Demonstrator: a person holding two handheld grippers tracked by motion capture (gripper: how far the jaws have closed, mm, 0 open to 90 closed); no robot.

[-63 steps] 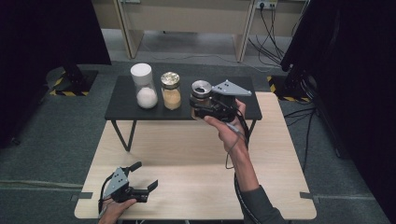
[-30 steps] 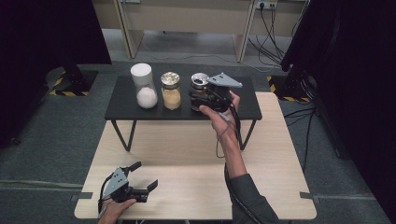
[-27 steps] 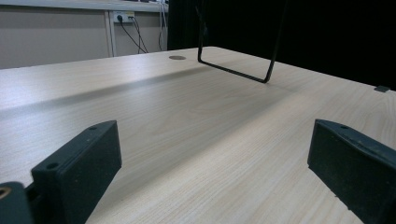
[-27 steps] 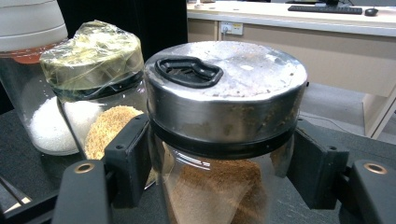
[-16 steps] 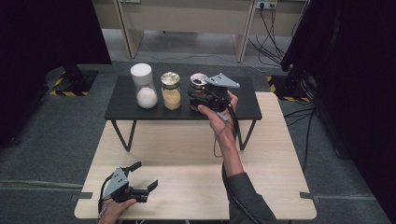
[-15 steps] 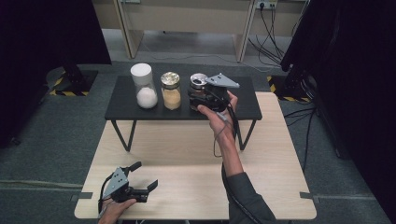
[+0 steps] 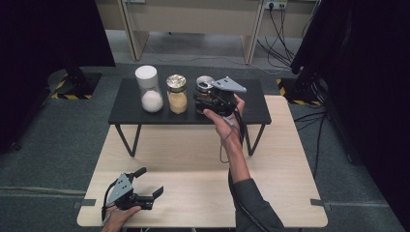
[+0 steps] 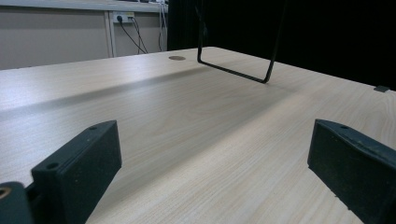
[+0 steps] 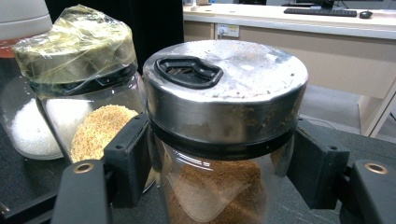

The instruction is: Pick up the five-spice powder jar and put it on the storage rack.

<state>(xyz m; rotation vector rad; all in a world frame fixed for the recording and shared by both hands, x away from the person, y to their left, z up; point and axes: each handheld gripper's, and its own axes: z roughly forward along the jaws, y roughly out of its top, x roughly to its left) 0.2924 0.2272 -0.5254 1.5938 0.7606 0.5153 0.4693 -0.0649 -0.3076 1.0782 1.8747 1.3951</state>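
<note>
A glass spice jar (image 7: 205,86) with a steel shaker lid and brown powder stands on the black low shelf (image 7: 251,110), right of two other jars. My right gripper (image 7: 203,99) reaches it from the near side. In the right gripper view the jar (image 9: 224,93) sits between the two pads (image 9: 128,154), just under the lid. The jaws have just been easing open, with the pads still against the glass. My left gripper (image 7: 151,181) rests open on the wooden table near its front left corner, with nothing between its jaws (image 8: 212,163).
On the shelf stand a white-capped jar of white grains (image 7: 147,89) and a gold-lidded jar of yellow crumbs (image 7: 177,94), close beside the spice jar. The shelf's wire leg (image 8: 233,70) stands on the light wooden table (image 7: 193,164). Cables trail over the floor behind.
My right gripper moved the spice jar slightly back and left on the shelf, closer to the gold-lidded jar. The left gripper has stayed where it was.
</note>
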